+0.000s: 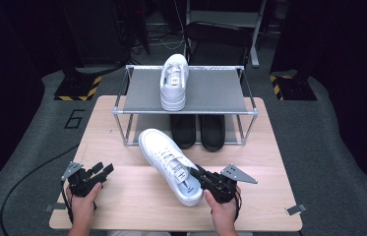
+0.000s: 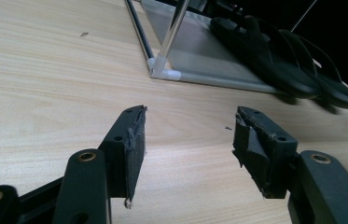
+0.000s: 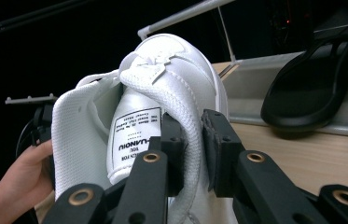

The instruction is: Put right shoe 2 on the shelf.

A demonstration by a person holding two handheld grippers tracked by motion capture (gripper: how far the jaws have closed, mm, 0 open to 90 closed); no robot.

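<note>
Pale wood table [image 1: 122,206] with a metal shoe rack [image 1: 205,91] at its far edge: one white sneaker [image 1: 174,81] already sits on the top shelf, its mate [image 1: 168,164] lies on the table. My right gripper [image 3: 191,154] pinches this sneaker's heel collar; my left gripper [image 2: 188,135] gapes wide, empty, so shelving remains

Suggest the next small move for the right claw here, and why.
Probably lift the white sneaker off the table: the right claw is already shut on its heel collar, and its mate sits alone on the rack's top shelf with free space beside it.
</note>
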